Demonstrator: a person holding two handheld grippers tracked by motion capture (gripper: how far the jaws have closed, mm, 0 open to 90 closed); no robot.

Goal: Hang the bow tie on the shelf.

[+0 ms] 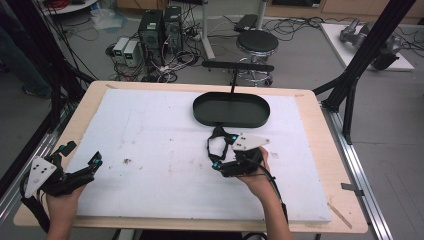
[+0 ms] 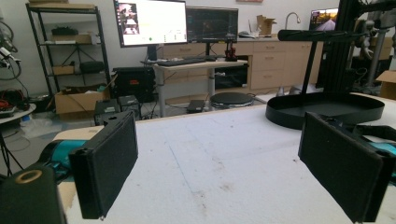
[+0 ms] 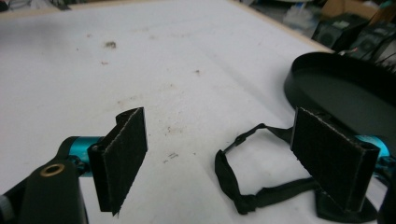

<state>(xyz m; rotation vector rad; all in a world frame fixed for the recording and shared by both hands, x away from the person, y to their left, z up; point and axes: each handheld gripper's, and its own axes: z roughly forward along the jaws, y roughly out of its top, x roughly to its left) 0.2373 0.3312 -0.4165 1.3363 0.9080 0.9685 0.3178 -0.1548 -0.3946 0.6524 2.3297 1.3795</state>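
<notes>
A black oval tray (image 1: 200,107) stands at the back middle of the white foam sheet (image 1: 150,130), with a black T-shaped bar (image 1: 237,66) rising from it. Just in front of the tray a black strap loop (image 1: 209,146) lies flat on the sheet. My right gripper (image 1: 219,150) is open around it. In the right gripper view the strap (image 3: 231,184) lies between the spread jaws of that gripper (image 3: 224,154), its far end passing under the right jaw, and the tray (image 3: 336,84) is just beyond. My left gripper (image 1: 82,153) is open and holds nothing at the sheet's front left corner. The left gripper view looks between the open jaws of that gripper (image 2: 224,158) towards the tray (image 2: 285,116).
The sheet covers most of the wooden table (image 1: 320,145) and carries a few small dark specks (image 1: 126,161). Behind the table are a round stool (image 1: 256,42), computer cases (image 1: 160,27) and loose cables on the floor. Black frame posts (image 1: 367,55) stand at the right.
</notes>
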